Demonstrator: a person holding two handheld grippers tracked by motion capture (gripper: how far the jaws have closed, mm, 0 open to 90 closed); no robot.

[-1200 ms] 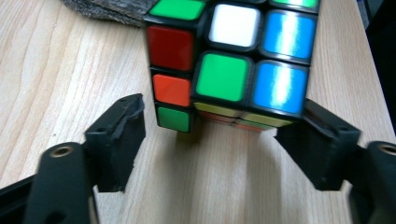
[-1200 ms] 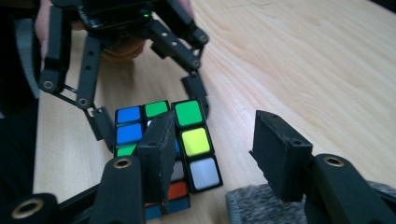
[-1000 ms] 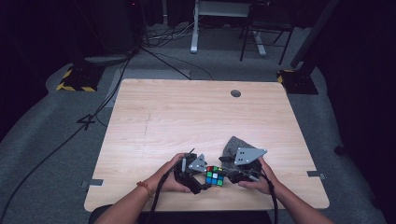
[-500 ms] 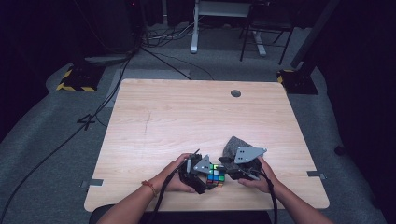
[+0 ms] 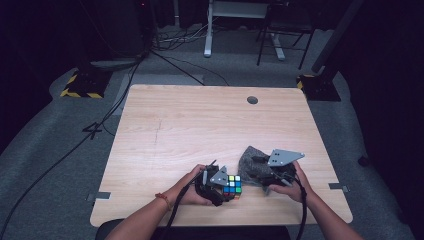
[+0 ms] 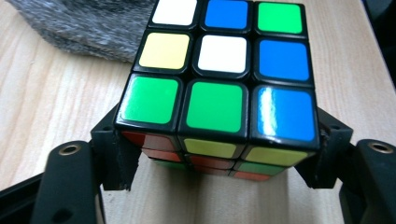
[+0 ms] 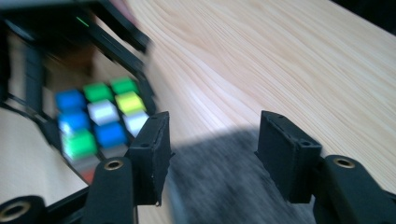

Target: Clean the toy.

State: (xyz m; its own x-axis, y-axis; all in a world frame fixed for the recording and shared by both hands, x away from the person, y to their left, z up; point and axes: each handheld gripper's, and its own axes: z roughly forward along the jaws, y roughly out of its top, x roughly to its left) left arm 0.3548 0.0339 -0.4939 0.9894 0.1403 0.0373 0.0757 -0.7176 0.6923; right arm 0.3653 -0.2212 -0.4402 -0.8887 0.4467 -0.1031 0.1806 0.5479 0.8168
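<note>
My left gripper clamps the Rubik's cube; my right gripper, jaws apart above the grey pouch at three o'clock, may bump it.

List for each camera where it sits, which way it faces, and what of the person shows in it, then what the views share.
High view: above the person's side, looking forward and down on the table; both forearms, left gripper, right gripper.
Left gripper view: on the left gripper, looking along its jaws clamping the cube.
Right gripper view: on the right gripper, jaws apart over the grey cloth.
Shared: cube, cloth, table.
</note>
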